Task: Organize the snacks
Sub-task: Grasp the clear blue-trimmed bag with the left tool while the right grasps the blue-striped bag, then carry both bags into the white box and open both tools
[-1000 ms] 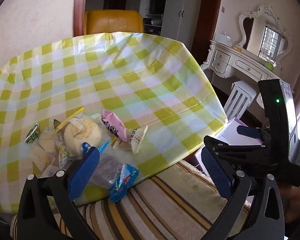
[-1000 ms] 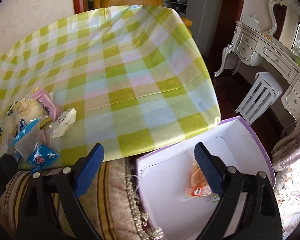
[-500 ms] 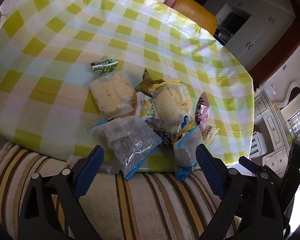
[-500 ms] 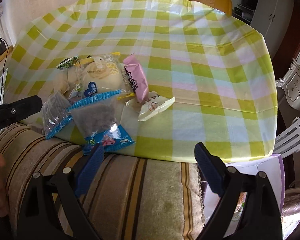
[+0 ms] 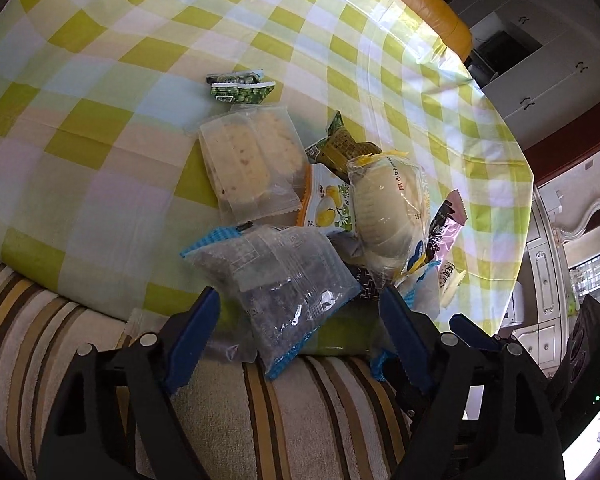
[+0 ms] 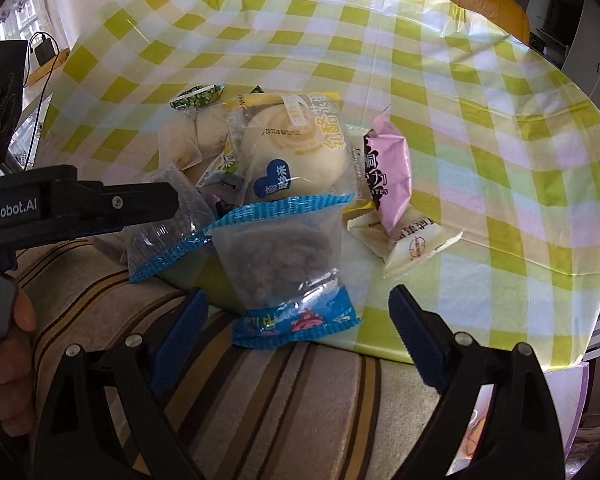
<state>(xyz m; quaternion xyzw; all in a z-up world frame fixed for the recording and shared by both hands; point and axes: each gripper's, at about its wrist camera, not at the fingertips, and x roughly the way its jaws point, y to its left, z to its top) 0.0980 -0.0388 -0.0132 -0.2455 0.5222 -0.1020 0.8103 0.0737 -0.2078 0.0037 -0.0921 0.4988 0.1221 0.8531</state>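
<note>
A pile of wrapped snacks lies at the near edge of the checked table (image 5: 100, 128). My left gripper (image 5: 300, 336) is open, its jaws on either side of a clear blue-edged packet (image 5: 288, 280) with dark contents. Behind that lie a clear biscuit packet (image 5: 248, 160), a round bun packet (image 5: 388, 208) and a green packet (image 5: 240, 90). My right gripper (image 6: 296, 332) is open just before another blue-edged dark-snack packet (image 6: 284, 256). The bun packet (image 6: 296, 148), a pink packet (image 6: 388, 176) and a white packet (image 6: 412, 244) lie behind it.
A striped cushion (image 5: 300, 412) runs along the table's near edge under both grippers. The left gripper's body (image 6: 72, 204) reaches in from the left in the right wrist view. A purple-edged box (image 6: 576, 400) stands low right. A yellow chair (image 5: 436, 16) is beyond the table.
Both grippers have swung left from the box side to the snack pile and moved close, each now with a blue-edged packet between its open jaws.
</note>
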